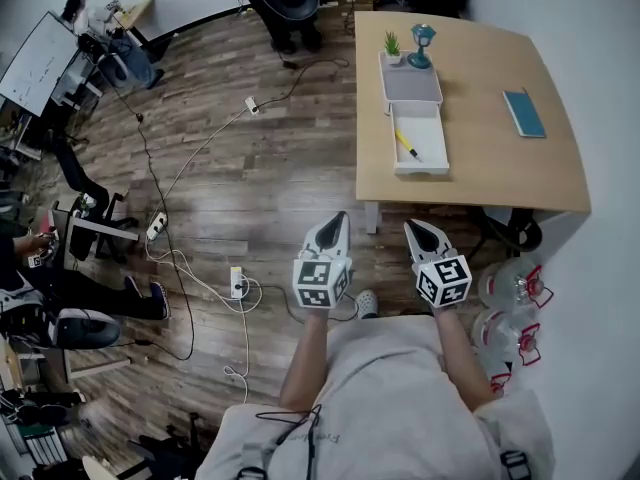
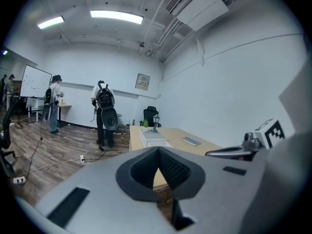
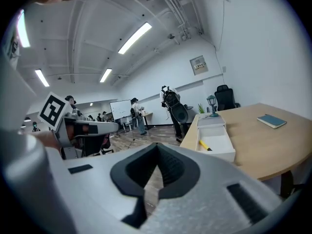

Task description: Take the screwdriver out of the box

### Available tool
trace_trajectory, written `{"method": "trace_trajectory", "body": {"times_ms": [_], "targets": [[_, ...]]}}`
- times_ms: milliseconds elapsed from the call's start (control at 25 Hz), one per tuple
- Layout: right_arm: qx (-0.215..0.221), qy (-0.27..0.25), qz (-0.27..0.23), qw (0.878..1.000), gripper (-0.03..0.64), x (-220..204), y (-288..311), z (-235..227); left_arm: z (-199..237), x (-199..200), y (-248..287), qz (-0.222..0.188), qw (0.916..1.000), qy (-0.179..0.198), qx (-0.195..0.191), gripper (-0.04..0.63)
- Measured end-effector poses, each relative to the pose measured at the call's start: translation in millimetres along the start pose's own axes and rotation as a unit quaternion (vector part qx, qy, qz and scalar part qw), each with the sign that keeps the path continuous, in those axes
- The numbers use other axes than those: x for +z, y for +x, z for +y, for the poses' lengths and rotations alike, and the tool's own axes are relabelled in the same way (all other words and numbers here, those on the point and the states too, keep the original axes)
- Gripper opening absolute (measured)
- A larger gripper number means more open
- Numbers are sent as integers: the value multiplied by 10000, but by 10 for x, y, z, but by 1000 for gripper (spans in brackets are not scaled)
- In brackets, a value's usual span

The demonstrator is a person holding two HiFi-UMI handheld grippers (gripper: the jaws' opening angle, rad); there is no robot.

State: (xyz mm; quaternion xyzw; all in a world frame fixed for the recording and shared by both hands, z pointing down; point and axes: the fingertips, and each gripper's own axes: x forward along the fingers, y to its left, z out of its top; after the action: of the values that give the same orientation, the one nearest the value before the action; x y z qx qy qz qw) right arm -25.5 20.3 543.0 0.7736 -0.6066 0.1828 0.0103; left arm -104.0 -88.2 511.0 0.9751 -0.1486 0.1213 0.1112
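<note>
A yellow screwdriver (image 1: 408,145) lies in the open drawer of a white box (image 1: 420,164) on the wooden table (image 1: 480,168); the right gripper view shows the screwdriver (image 3: 204,145) in that drawer (image 3: 220,146) too. Both grippers hang in the air in front of the table's near edge, well short of the box. My left gripper (image 1: 340,218) is shut and holds nothing, its pads meeting at the tip (image 2: 158,150). My right gripper (image 1: 413,227) is also shut and empty (image 3: 157,146). The box (image 2: 153,138) appears far off in the left gripper view.
On the table are a blue notebook (image 1: 524,113), a small plant (image 1: 391,44) and a teal lamp (image 1: 421,46). Cables and power strips (image 1: 238,282) run over the wood floor. Water jugs (image 1: 508,290) stand at my right. A person with a backpack (image 2: 104,112) stands beyond the table.
</note>
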Motion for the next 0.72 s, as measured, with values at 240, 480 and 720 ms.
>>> {"method": "trace_trajectory", "body": {"times_ms": [240,480,720], "targets": [[538,-207,110,9983,4,281,405,-140,140,109,290,91,9998,19,-181,5],[1089,-193,698,9914,5,313,666,-666,282,131,718,291,9993,240,1,5],[1368,-634,1564,9761,5,196,990,-1330,254,132,1233,327,9990,103,284,5]]}}
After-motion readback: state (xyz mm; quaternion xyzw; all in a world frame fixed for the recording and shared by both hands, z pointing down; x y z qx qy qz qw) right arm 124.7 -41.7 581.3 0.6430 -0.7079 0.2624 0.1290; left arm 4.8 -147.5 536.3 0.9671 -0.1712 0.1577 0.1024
